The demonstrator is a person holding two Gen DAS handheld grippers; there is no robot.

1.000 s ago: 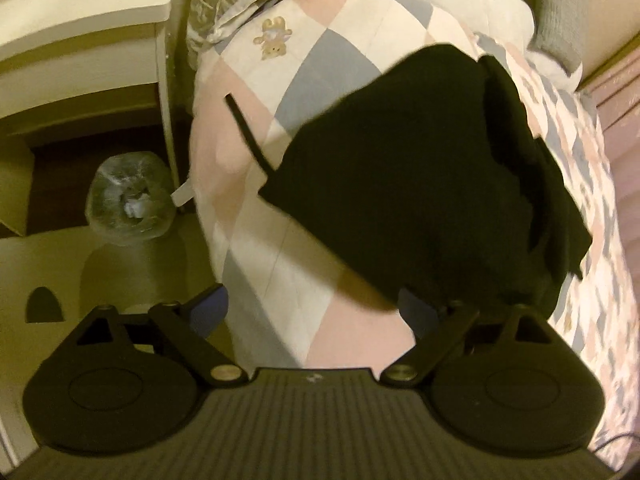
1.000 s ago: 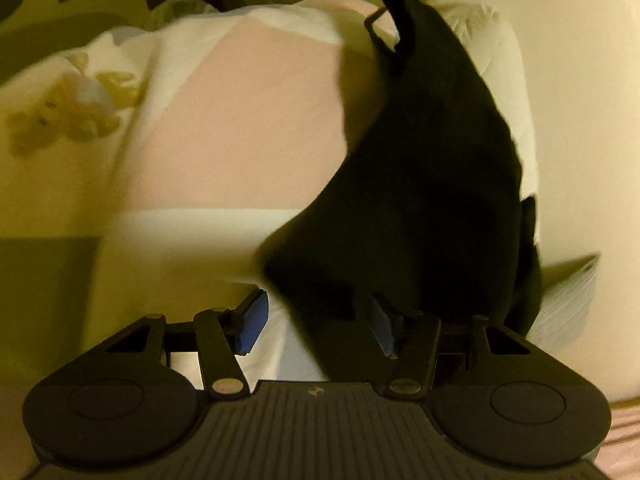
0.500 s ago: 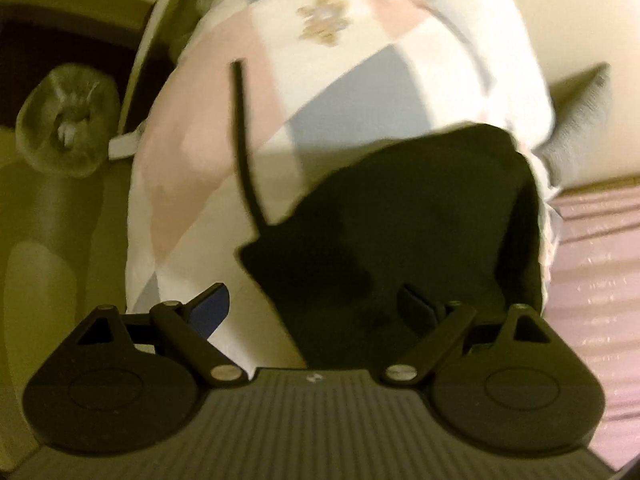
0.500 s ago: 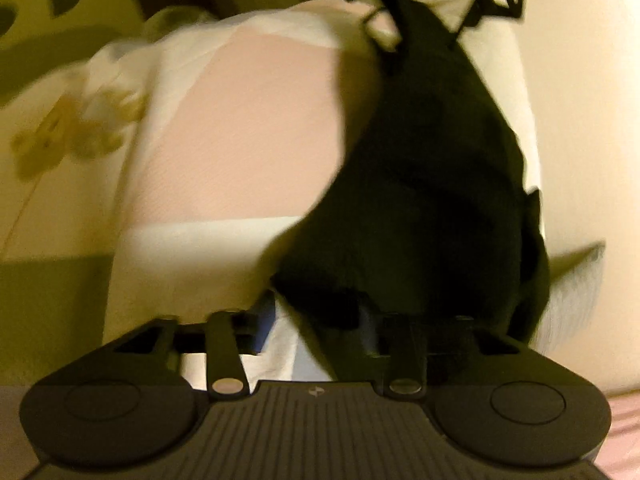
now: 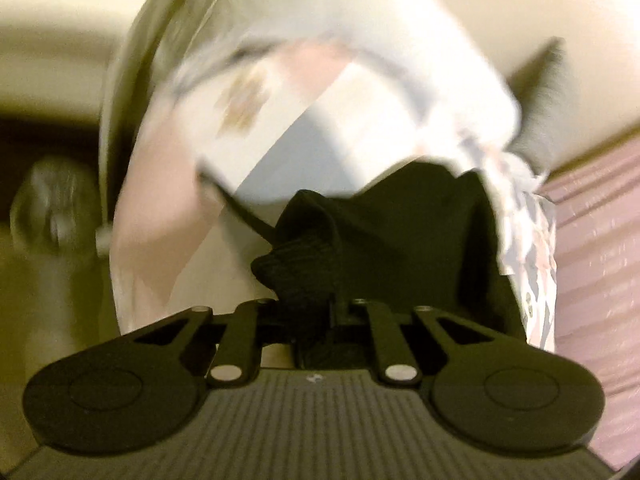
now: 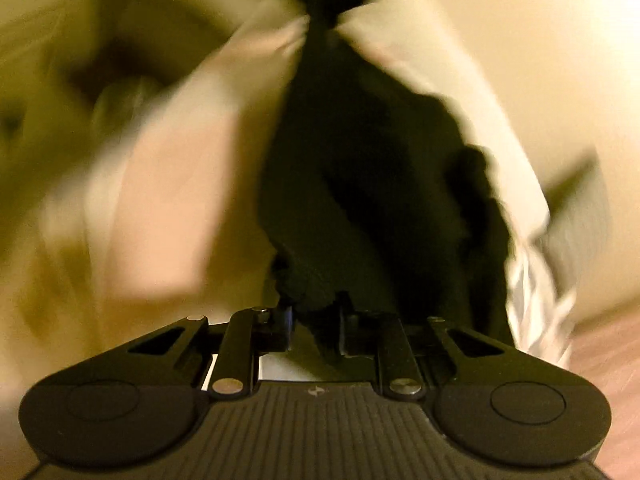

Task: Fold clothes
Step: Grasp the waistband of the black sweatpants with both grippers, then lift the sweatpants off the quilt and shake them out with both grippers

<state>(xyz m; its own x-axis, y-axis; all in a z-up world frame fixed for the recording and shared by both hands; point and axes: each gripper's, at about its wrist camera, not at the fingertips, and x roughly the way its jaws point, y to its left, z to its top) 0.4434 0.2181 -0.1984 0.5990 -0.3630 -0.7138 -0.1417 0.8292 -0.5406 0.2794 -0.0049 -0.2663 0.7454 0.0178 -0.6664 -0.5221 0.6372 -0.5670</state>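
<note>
Black knit garment [image 5: 400, 240] — pinched at its near edge by both tongs, bunched between the pads. Left gripper [image 5: 320, 308] closed on a ribbed hem corner; right gripper [image 6: 316, 320] likewise clamped on a fuzzy edge of the same cloth. Runs straight away from each set of fingers, long axis pointing forward from the tongs toward the pillow end of the patchwork quilt [image 5: 280, 152]. Spread over the quilt, mostly toward its right side in the left wrist view, near the quilt's edge by the pinkish floor [image 5: 592, 280]. Thin black strap or cord [image 5: 244, 212] trailing off the garment's left corner across the quilt.

Counted: one garment, two grippers, both on it. Neither hand clearly nearer; each holds its own corner of the near hem. In the right wrist view, far tip of the garment seems to meet the other tool, though too blurred to be sure.

Beyond the garment — one white pillow [image 5: 360, 20] and one grey cushion [image 5: 548, 100] past the quilt's far end. Off the quilt's left side, a blurred clear-lined bin [image 5: 52, 208] on the floor.

Fold state of the garment not settled by these views.
</note>
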